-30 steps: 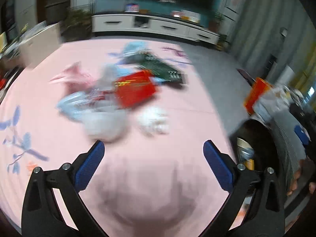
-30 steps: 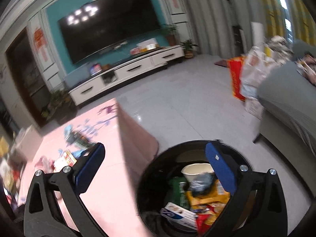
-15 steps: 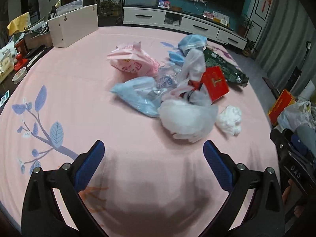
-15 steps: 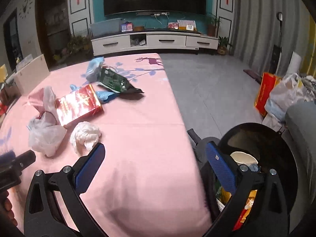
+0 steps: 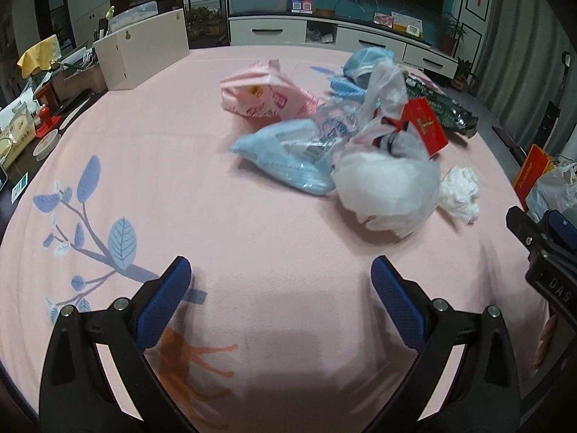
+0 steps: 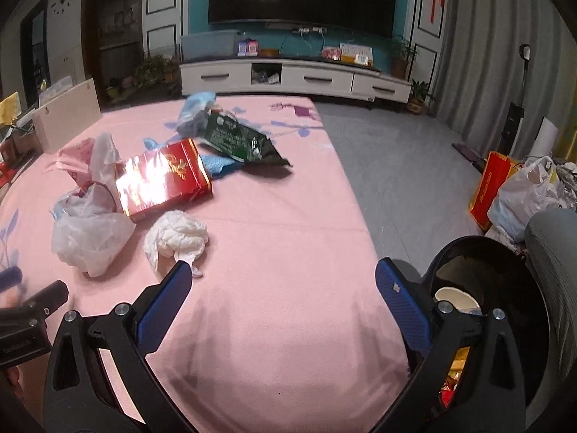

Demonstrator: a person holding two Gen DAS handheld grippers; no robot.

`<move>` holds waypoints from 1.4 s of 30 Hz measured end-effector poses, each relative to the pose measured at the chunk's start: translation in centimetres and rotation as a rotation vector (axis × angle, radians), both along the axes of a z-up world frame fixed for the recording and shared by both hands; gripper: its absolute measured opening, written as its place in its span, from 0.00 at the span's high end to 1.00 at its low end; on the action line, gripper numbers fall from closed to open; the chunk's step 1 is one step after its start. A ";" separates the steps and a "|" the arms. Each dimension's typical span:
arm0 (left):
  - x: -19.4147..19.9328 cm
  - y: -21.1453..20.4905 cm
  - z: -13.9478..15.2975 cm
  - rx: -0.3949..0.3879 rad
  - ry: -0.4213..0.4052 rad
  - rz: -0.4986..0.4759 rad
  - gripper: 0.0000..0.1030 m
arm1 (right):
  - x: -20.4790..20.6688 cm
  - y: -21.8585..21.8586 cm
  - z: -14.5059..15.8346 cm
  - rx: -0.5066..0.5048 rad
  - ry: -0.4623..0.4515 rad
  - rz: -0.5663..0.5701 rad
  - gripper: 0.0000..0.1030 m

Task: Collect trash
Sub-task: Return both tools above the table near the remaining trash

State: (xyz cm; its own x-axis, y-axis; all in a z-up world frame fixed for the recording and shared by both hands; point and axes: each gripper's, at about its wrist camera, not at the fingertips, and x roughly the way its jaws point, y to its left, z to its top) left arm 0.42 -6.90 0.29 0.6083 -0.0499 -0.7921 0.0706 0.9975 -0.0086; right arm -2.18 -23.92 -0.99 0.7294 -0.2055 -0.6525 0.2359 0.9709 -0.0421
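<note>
A heap of trash lies on the pink tablecloth [image 5: 180,187]: a white plastic bag [image 5: 389,187] [image 6: 90,231], a crumpled white tissue [image 5: 463,193] [image 6: 176,238], a red box [image 6: 162,178] [image 5: 425,124], a dark green packet [image 6: 234,140], a light blue wrapper [image 5: 285,158] and a pink bag [image 5: 267,95]. My left gripper [image 5: 281,288] is open over bare cloth, short of the heap. My right gripper [image 6: 281,288] is open near the table's right edge, its left fingertip just in front of the tissue. A black bin [image 6: 487,310] holding trash stands on the floor at the right.
A beige box [image 5: 140,54] and clutter sit along the table's far left edge. On the grey floor to the right stand an orange bag [image 6: 490,187] and a white plastic bag [image 6: 523,195]. A TV cabinet [image 6: 295,75] lines the far wall.
My right gripper has swung left from over the bin to above the table, facing the trash. The left view has turned and steadied, so the heap sits further right.
</note>
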 end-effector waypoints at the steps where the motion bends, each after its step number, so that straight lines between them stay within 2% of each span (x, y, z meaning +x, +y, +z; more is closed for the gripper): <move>1: 0.1 0.0 -0.3 0.006 0.007 -0.001 0.03 | 0.3 -0.2 -0.2 0.012 0.016 0.002 0.03; 3: 0.4 0.0 -0.6 0.012 0.020 -0.001 0.03 | 0.4 -0.2 -0.5 0.026 0.028 0.006 0.03; 6: 0.4 0.1 -0.7 -0.019 0.014 -0.019 0.03 | 0.9 -0.4 -1.0 0.057 0.059 0.025 0.03; 10: 0.6 -0.4 -0.8 0.022 0.022 -0.020 0.03 | 1.6 -0.4 -1.7 0.072 0.106 0.031 0.03; 15: 0.7 -0.7 -0.7 0.026 0.024 -0.015 0.02 | 2.1 -0.2 -2.5 0.095 0.160 0.057 0.03; 42: 1.0 -0.8 -0.6 0.029 0.025 -0.001 0.02 | 2.3 0.2 -2.4 0.079 0.170 0.068 0.03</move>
